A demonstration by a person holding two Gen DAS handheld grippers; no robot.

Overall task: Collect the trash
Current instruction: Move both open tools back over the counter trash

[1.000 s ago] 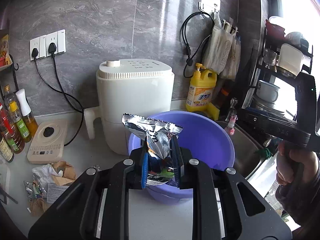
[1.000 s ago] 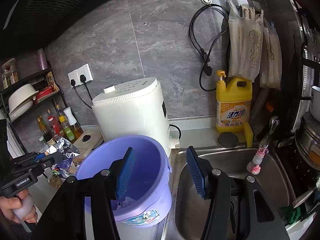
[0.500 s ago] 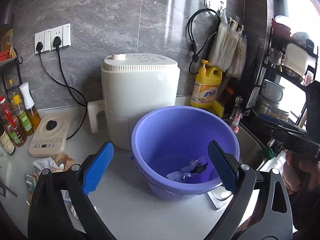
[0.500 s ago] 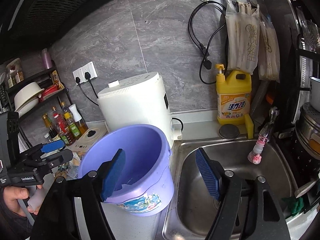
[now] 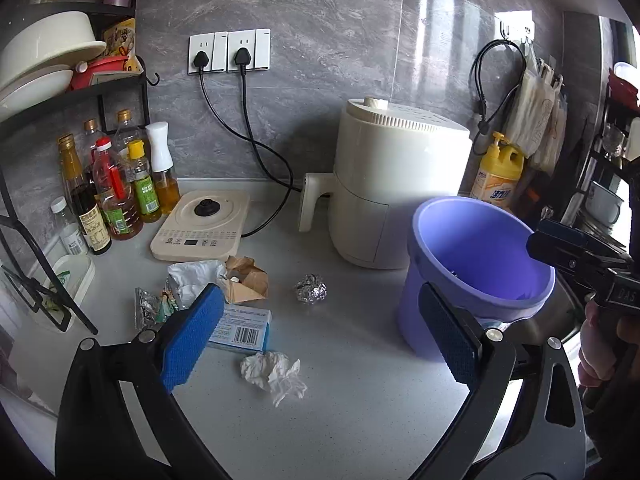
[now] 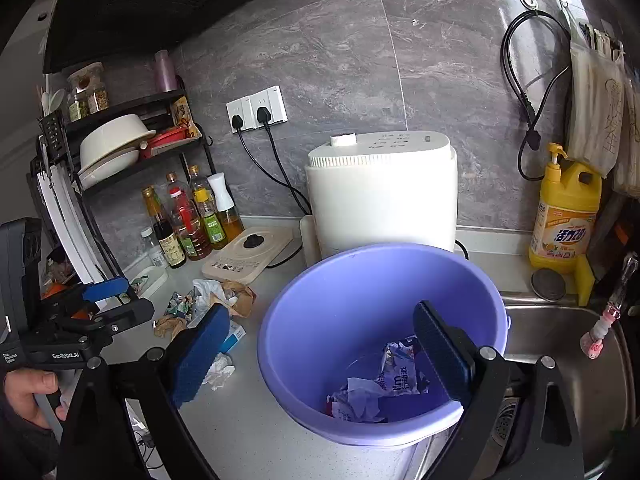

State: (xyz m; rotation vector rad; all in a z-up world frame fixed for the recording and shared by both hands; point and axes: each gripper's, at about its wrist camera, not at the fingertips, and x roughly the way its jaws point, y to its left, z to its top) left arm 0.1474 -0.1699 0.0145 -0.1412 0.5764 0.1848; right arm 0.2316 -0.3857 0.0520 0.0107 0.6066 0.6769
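The left tool (image 5: 320, 340) is held wide open and empty above the desk (image 5: 360, 400), its blue pads spread either side of the loose litter, which reads as a lining-up for the next pick. Directly between the pads lies a crumpled white tissue (image 5: 274, 374); just behind it a blue barcoded box (image 5: 242, 330) is seen, partly hidden by the left pad. A foil ball (image 5: 311, 289) sits apart, nearer the white air fryer (image 5: 396, 184). Further left, a heap of brown paper (image 5: 246, 280), white wrapping (image 5: 194, 278) and a shiny wrapper (image 5: 150, 308) is bunched together, the pieces touching.

The right tool (image 6: 320, 360) is also spread open with nothing in it, one pad over the purple bucket (image 6: 360, 272) and the other outside its rim; it appears to be parked at the bucket, perhaps to steady it. The bucket is set at the desk's edge beside the sink (image 6: 568, 344), close to the litter, so each carry is kept short. Inside it, collected wrappers (image 6: 384, 384) are already lying on the bottom.

The task is judged partly done: several pieces are yet to be gathered. The tissue is likely soft and easily pinched; the flat box may need a grip across its edges.

The desk is pale, speckled and smooth. Behind it a grey marbled wall carries sockets (image 5: 230, 52) with two black plugs. Oil and sauce bottles (image 5: 116, 192) are lined up under a black rack, an induction plate (image 5: 202, 224) beside them, and a yellow detergent bottle (image 6: 568, 220) stands by the sink.
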